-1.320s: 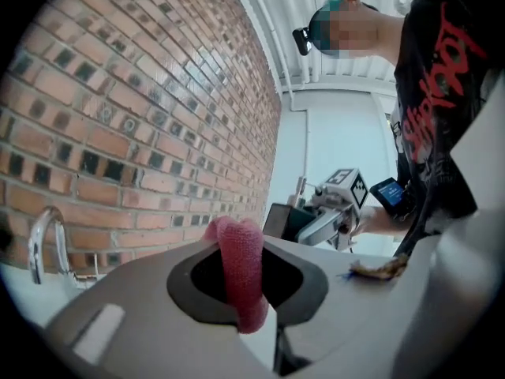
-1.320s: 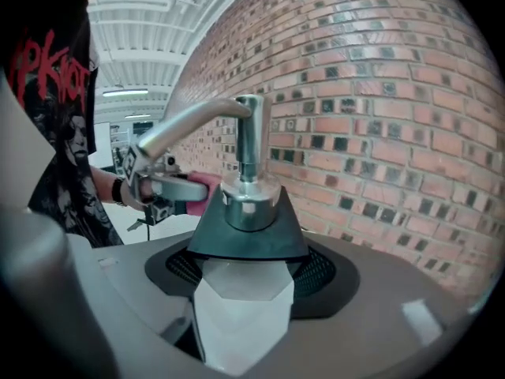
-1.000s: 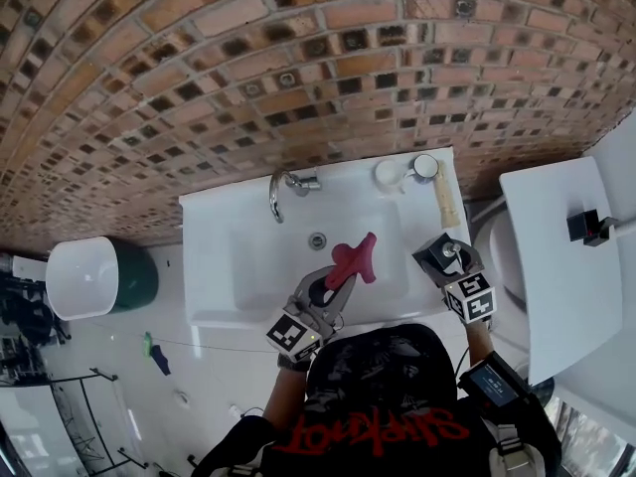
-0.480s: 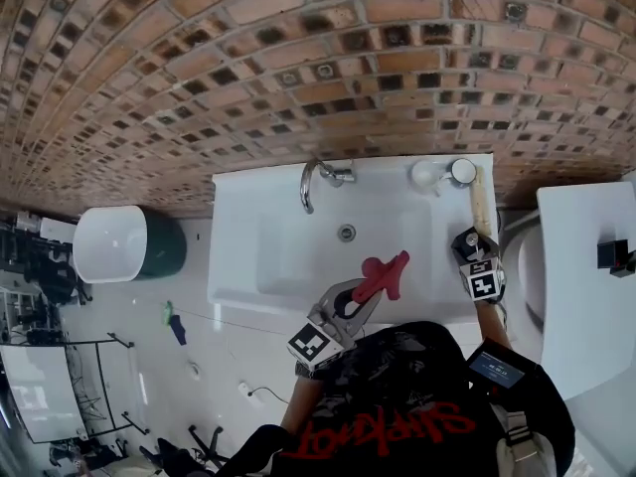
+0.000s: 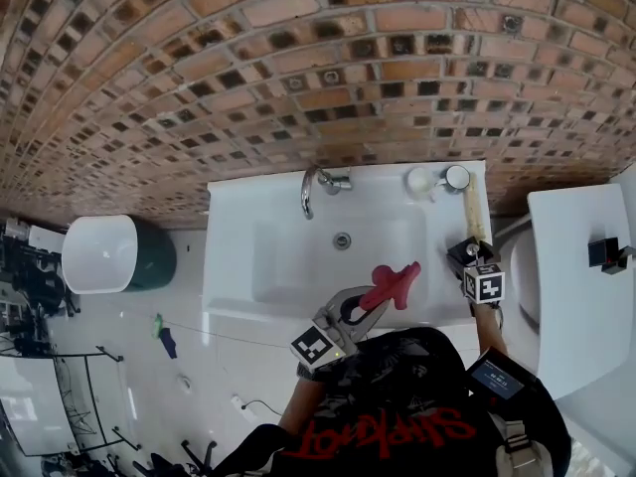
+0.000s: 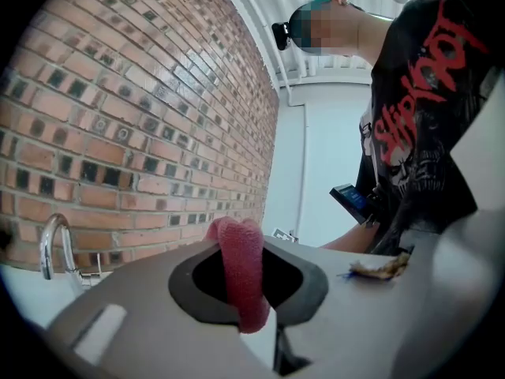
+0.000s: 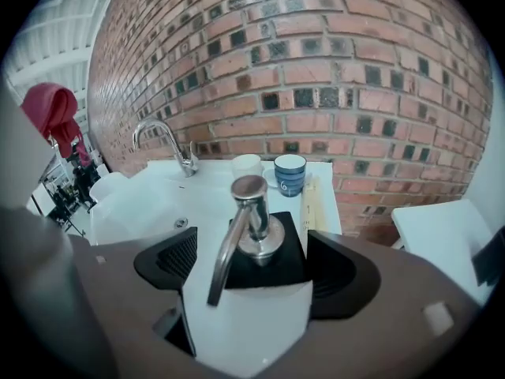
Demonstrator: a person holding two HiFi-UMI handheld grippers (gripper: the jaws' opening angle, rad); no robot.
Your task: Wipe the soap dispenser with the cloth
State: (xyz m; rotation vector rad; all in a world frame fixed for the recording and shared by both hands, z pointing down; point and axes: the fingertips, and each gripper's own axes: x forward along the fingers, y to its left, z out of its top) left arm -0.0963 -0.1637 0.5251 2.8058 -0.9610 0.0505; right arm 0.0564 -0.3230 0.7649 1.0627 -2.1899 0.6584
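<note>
With the left tongs (image 6: 249,281) clamped on the red cloth (image 6: 239,251) and the right tongs (image 7: 252,264) opening around the soap dispenser (image 7: 249,322), which apparently rests on the sink (image 5: 231,266) rim's right front corner, steady the dispenser before wiping.

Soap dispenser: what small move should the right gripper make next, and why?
Probably draw the right gripper straight back, off the soap dispenser. Its jaws are opening with the dispenser between them, a gap shows beside one pad, and the dispenser seems to stand on the sink rim.
</note>
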